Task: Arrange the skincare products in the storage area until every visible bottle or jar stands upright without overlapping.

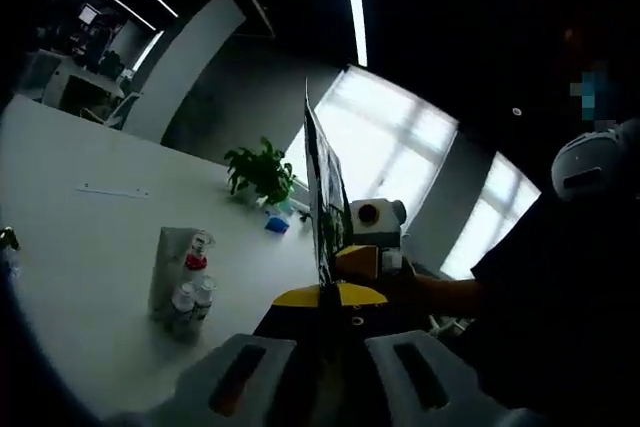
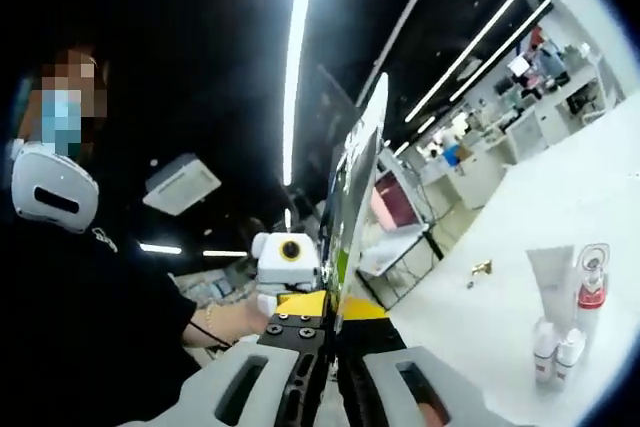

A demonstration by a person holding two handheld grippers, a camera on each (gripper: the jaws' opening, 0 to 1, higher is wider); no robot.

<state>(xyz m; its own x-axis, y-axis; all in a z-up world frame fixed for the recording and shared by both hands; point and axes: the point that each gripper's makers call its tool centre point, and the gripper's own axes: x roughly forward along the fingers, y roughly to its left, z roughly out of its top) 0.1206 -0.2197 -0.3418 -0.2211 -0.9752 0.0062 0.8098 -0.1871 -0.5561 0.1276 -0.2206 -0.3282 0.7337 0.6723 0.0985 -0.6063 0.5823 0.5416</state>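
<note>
The skincare products (image 1: pixel 183 285) stand grouped on the white table (image 1: pixel 80 247): a pale tube, a red-capped bottle and two small bottles. They show again at the lower right as the skincare products (image 2: pixel 565 312). A thin flat board (image 1: pixel 322 192) rises edge-on between my left gripper (image 1: pixel 328 347) jaws, which are drawn close on it. My right gripper (image 1: pixel 368 247) faces me on the board's far side, in a person's hand. In the right gripper view the same board (image 2: pixel 355 197) stands between my right gripper (image 2: pixel 322 352) jaws, with my left gripper (image 2: pixel 285 282) beyond it.
A potted plant (image 1: pixel 262 172) and a small blue thing (image 1: pixel 277 223) sit further back on the table. A small gold item (image 2: pixel 481 270) lies on the tabletop (image 2: pixel 580 197). The person holding the grippers stands close by, and desks and windows fill the room behind.
</note>
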